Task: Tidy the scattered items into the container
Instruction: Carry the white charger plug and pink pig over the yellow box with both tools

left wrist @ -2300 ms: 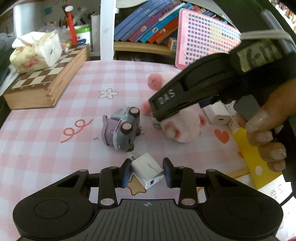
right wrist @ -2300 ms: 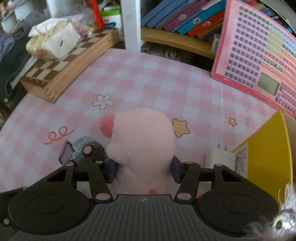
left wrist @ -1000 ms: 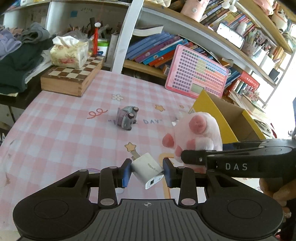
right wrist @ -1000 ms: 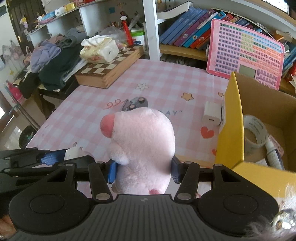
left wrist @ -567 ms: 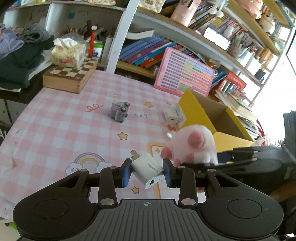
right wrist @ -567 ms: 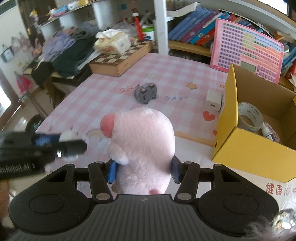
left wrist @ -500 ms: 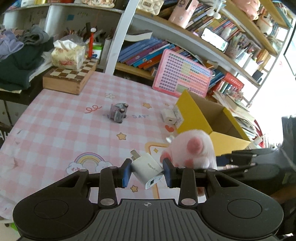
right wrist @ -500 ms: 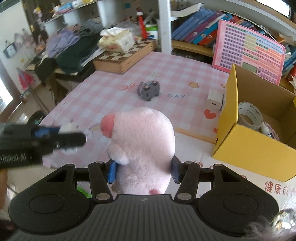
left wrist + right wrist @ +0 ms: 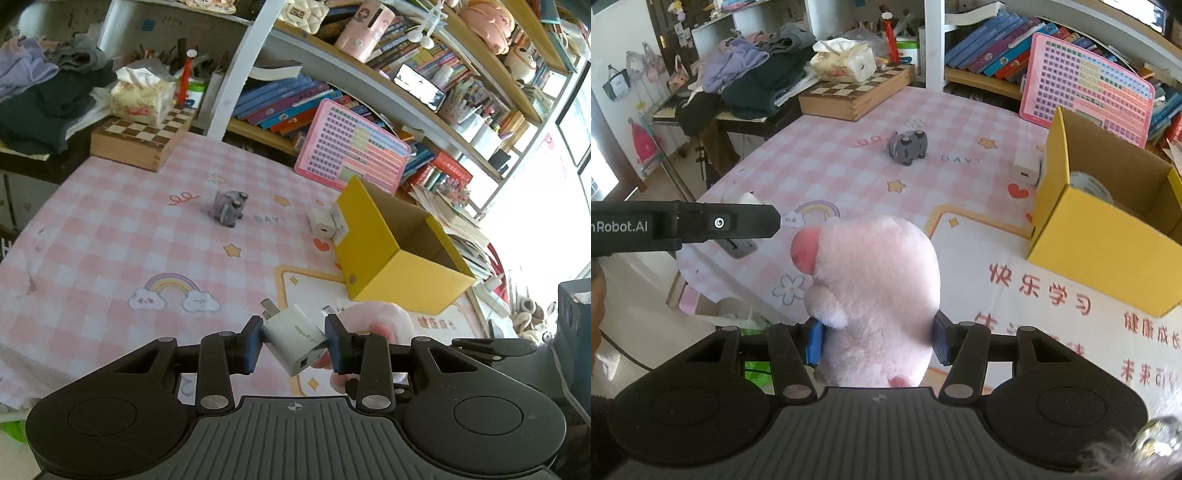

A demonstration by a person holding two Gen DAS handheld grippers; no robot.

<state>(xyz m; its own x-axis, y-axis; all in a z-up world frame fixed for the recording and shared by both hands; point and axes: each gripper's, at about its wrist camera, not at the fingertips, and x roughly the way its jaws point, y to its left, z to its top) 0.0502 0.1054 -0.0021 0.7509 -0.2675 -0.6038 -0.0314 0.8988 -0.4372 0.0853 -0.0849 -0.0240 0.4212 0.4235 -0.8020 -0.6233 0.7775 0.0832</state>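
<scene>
**Two things held above the desk**

A white charger [image 9: 293, 338] is pinched by the left tool [image 9: 294, 345]. A pink plush [image 9: 875, 299] is clamped by the right tool [image 9: 875, 341]. The yellow box [image 9: 1104, 236] is seen on the desk [image 9: 842, 162], further right.

Pink checked table [image 9: 110, 236] bearing toy car [image 9: 229, 208], charger [image 9: 322, 225], yellow box [image 9: 373, 254], chessboard [image 9: 142, 134].
</scene>
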